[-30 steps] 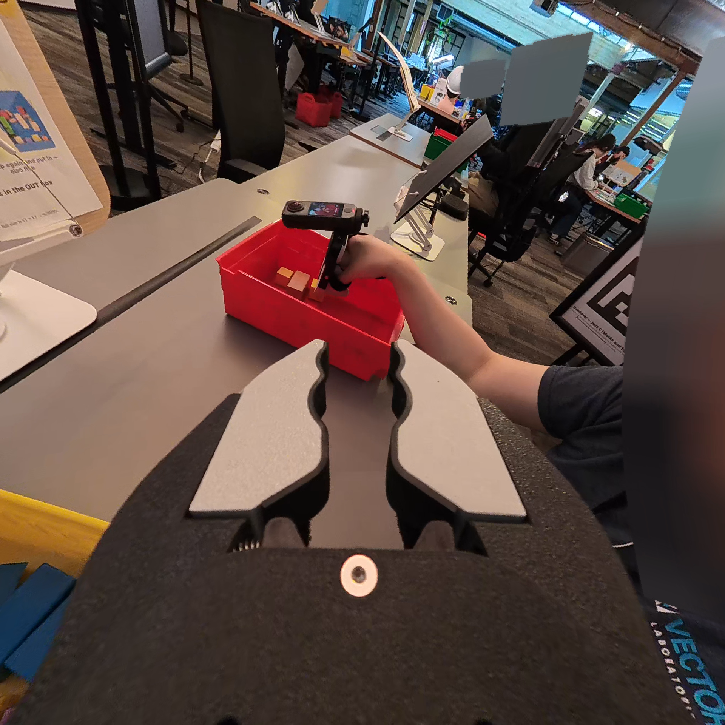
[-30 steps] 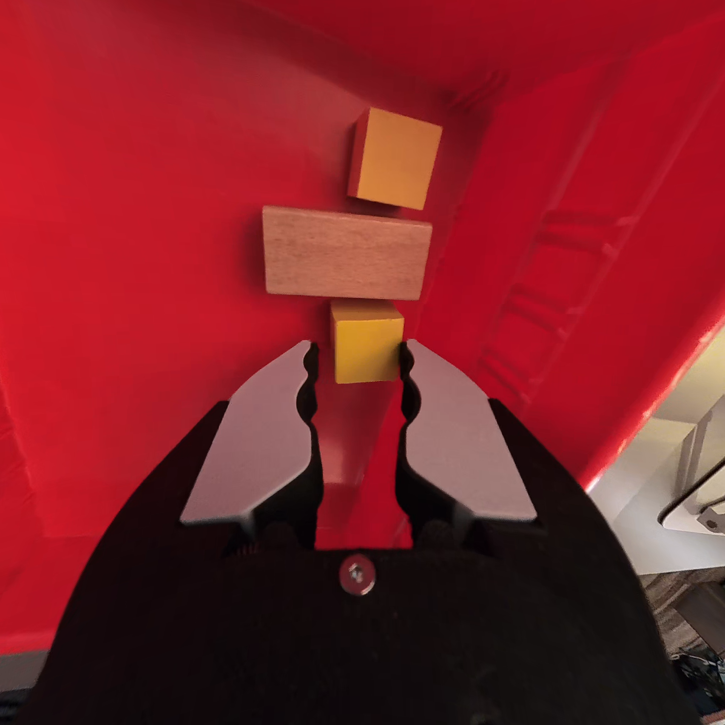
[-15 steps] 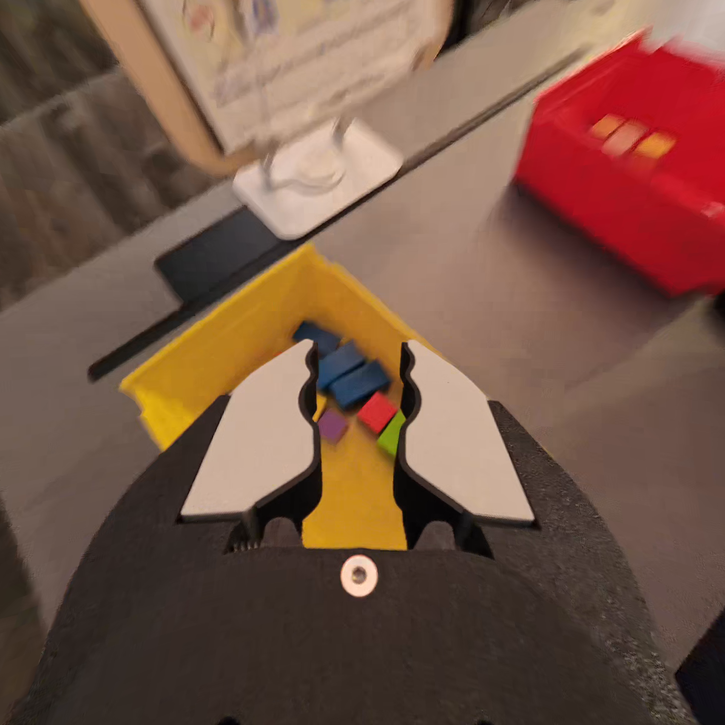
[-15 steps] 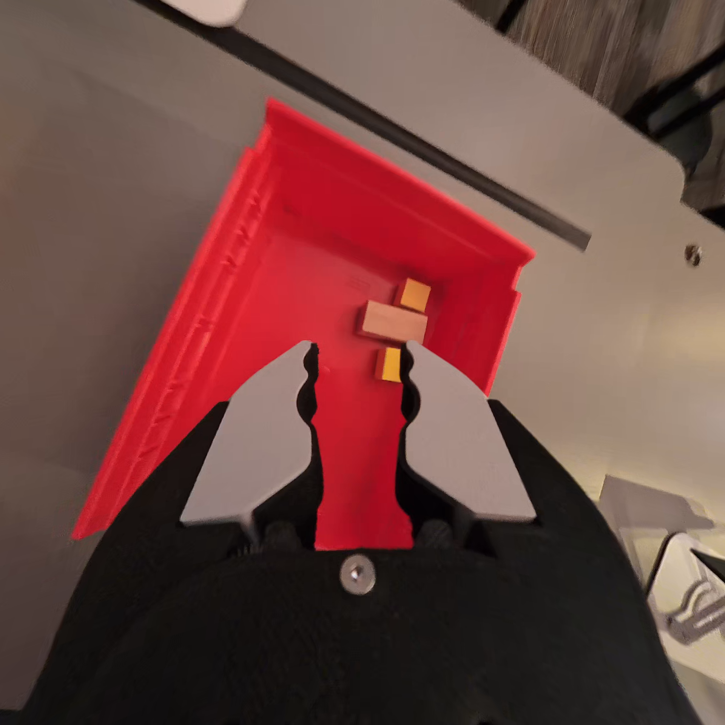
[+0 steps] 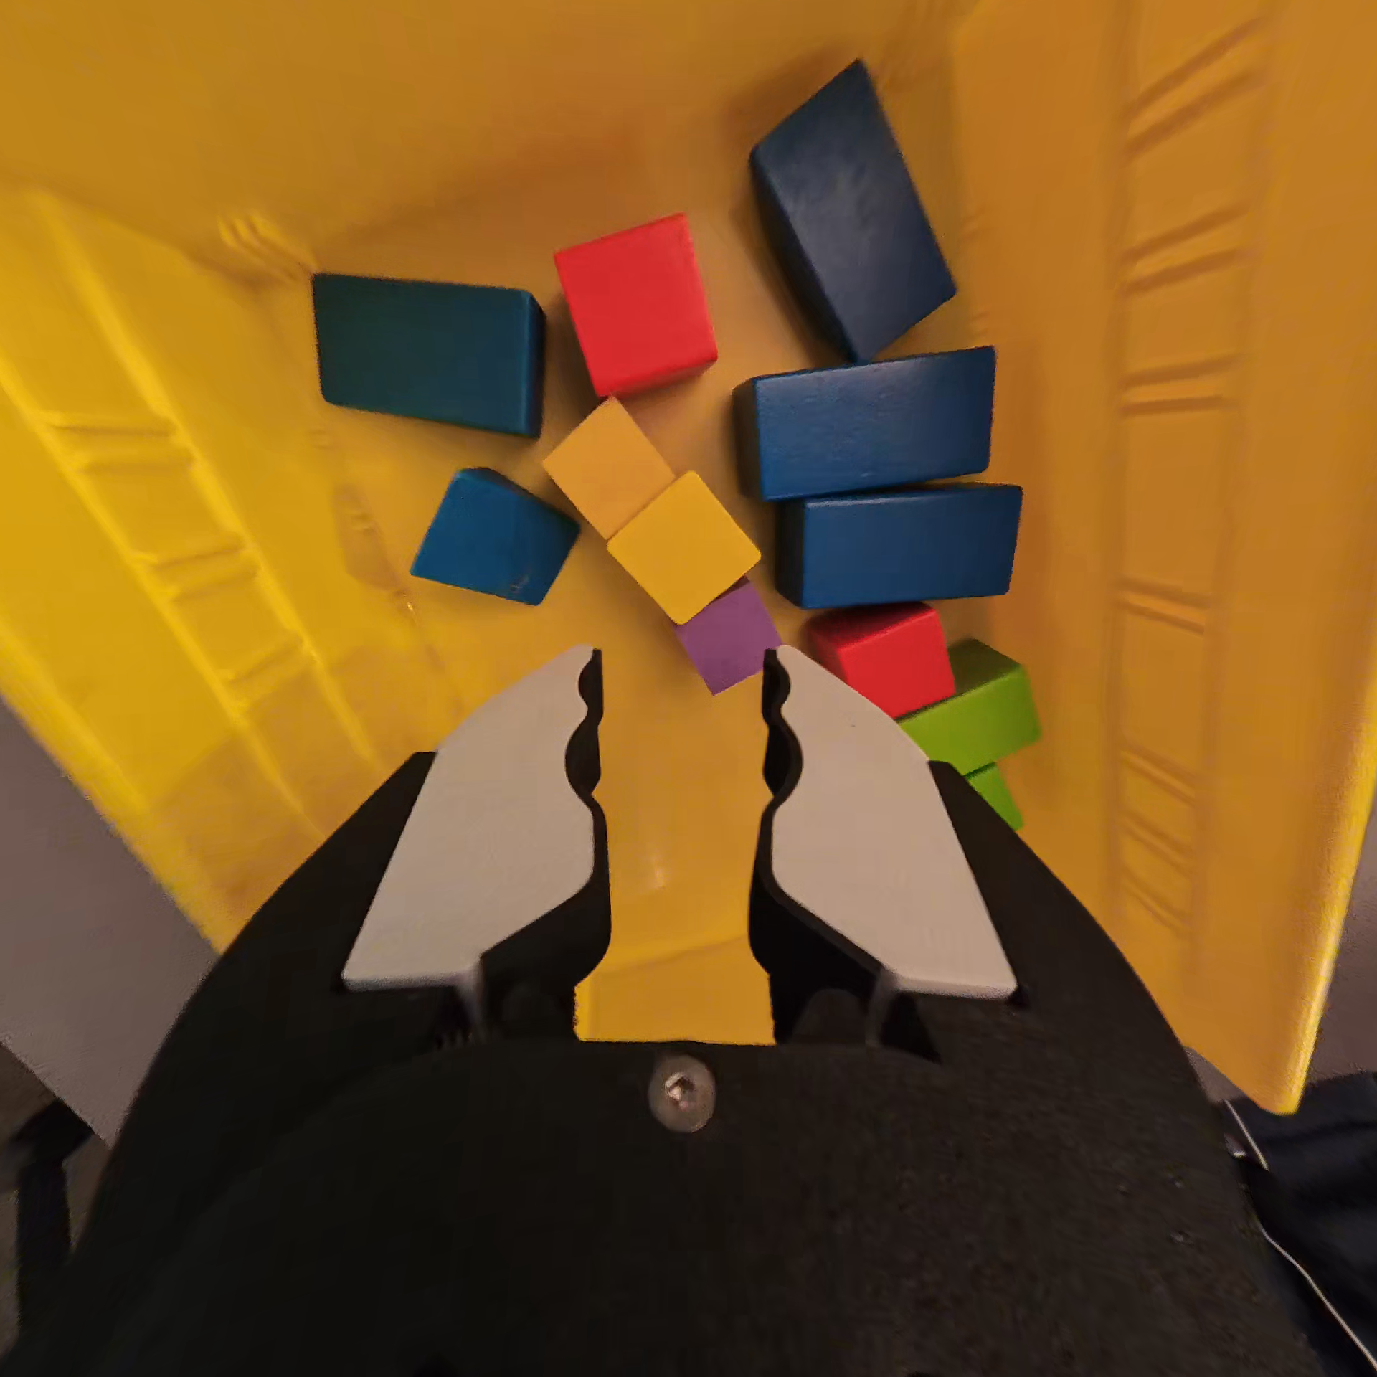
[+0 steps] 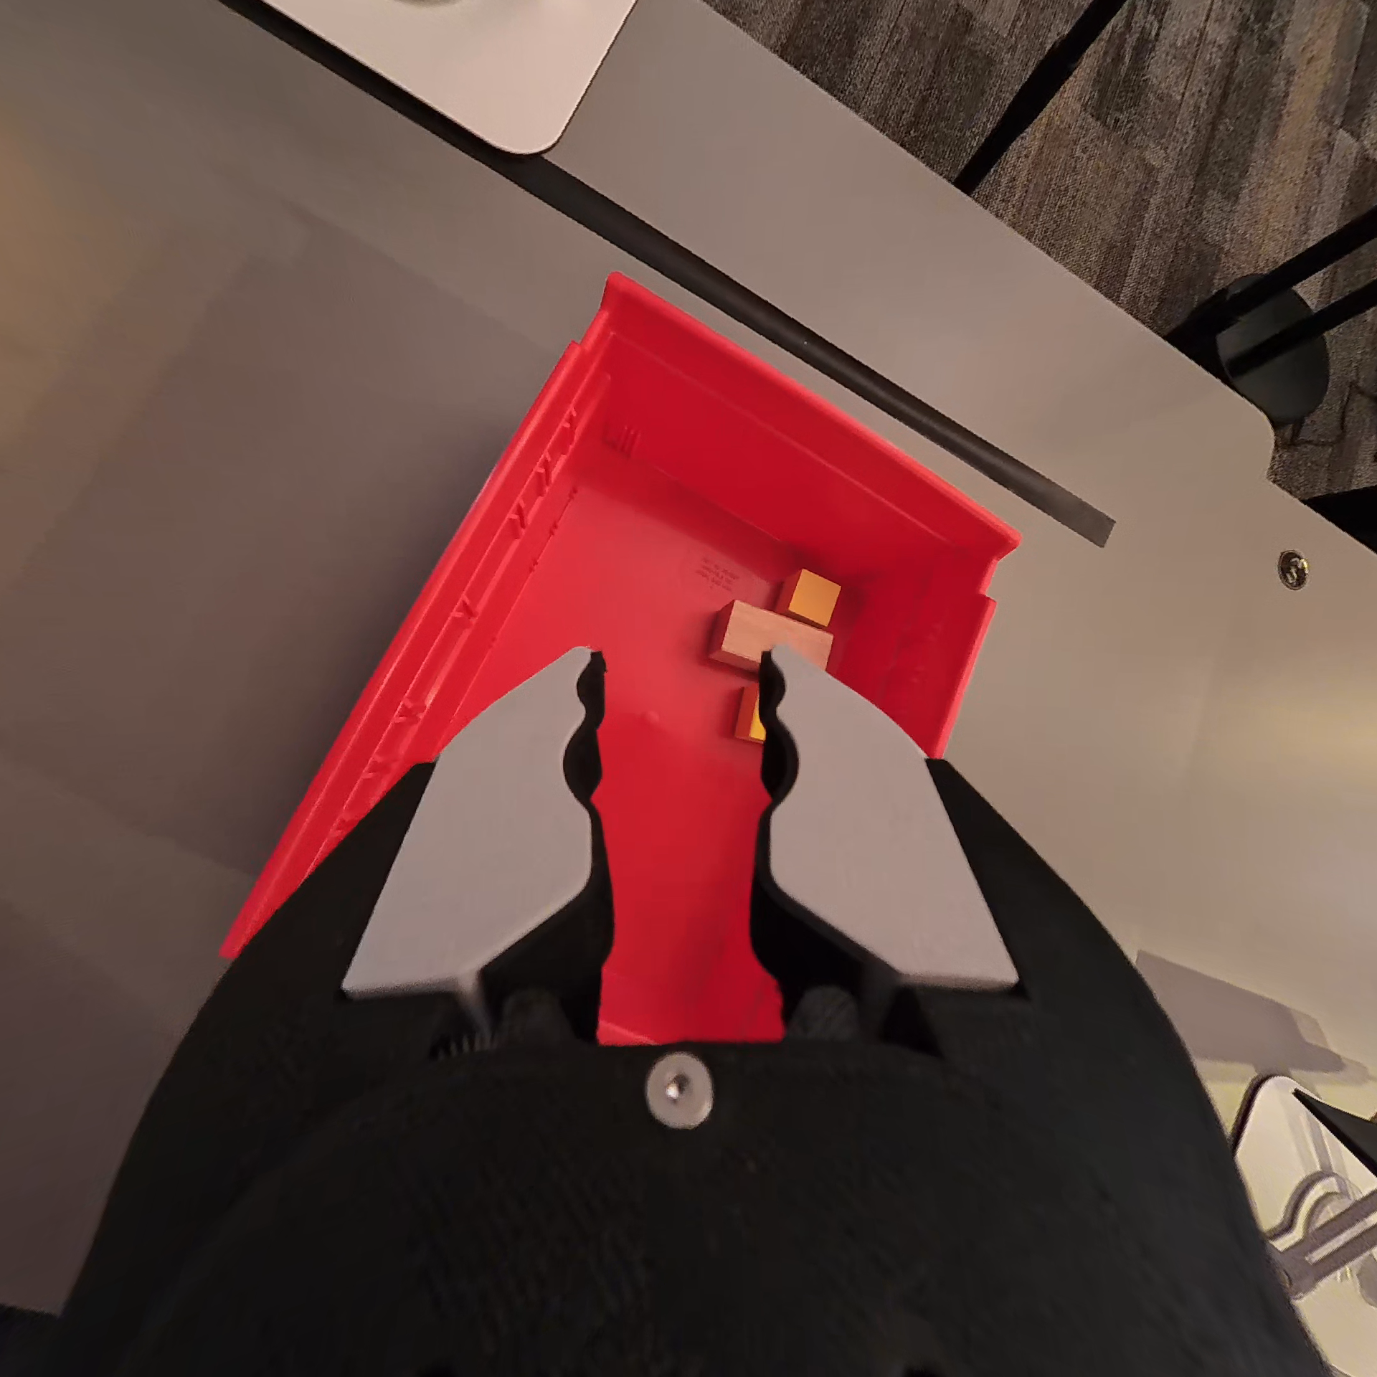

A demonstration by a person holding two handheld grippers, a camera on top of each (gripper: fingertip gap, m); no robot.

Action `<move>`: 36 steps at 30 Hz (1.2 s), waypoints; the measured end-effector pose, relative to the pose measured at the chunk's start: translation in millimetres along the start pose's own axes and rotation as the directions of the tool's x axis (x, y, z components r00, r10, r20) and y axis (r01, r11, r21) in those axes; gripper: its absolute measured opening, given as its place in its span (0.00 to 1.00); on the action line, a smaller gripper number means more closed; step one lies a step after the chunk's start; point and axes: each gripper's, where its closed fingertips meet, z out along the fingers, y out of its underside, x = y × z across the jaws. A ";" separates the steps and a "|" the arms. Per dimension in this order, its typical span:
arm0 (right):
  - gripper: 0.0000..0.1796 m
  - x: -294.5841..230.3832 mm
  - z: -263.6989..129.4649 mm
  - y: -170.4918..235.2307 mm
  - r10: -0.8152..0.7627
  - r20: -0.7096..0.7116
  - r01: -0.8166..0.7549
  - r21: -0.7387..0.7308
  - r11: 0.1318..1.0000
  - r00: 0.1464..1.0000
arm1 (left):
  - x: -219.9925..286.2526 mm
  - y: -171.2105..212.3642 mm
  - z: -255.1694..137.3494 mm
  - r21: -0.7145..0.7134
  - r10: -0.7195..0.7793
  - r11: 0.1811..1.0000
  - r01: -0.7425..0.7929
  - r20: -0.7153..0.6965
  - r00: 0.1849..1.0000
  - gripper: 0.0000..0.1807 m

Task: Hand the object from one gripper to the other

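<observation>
My left gripper (image 5: 678, 656) is open and empty, low inside a yellow bin (image 5: 1207, 521). A purple cube (image 5: 726, 637) lies just beyond its fingertips, by the right one. Beyond it lie two yellow cubes (image 5: 682, 555), two red blocks (image 5: 637, 302), several blue blocks (image 5: 868, 421) and a green block (image 5: 976, 708). My right gripper (image 6: 678, 659) is open and empty, high above a red bin (image 6: 670, 745). That bin holds an orange cube (image 6: 812, 596), a plain wooden block (image 6: 760, 633) and a yellow block (image 6: 749, 715) partly hidden by my right finger.
The red bin stands on a grey table (image 6: 261, 447) with a black groove (image 6: 745, 298) along it. A white stand base (image 6: 477, 67) sits at the far edge. Dark floor and a chair base (image 6: 1267, 350) lie beyond the table.
My left gripper swung from facing the red bin over to the yellow bin and dropped down into it. My right gripper rose out of the red bin, leaving the yellow block there.
</observation>
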 end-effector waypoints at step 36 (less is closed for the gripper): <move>0.23 -7.0 -5.1 -7.4 -0.071 -0.028 0.071 0.006 0.997 0.997 | -4.7 9.5 -9.4 -0.045 0.027 0.999 -0.025 0.052 0.998 0.16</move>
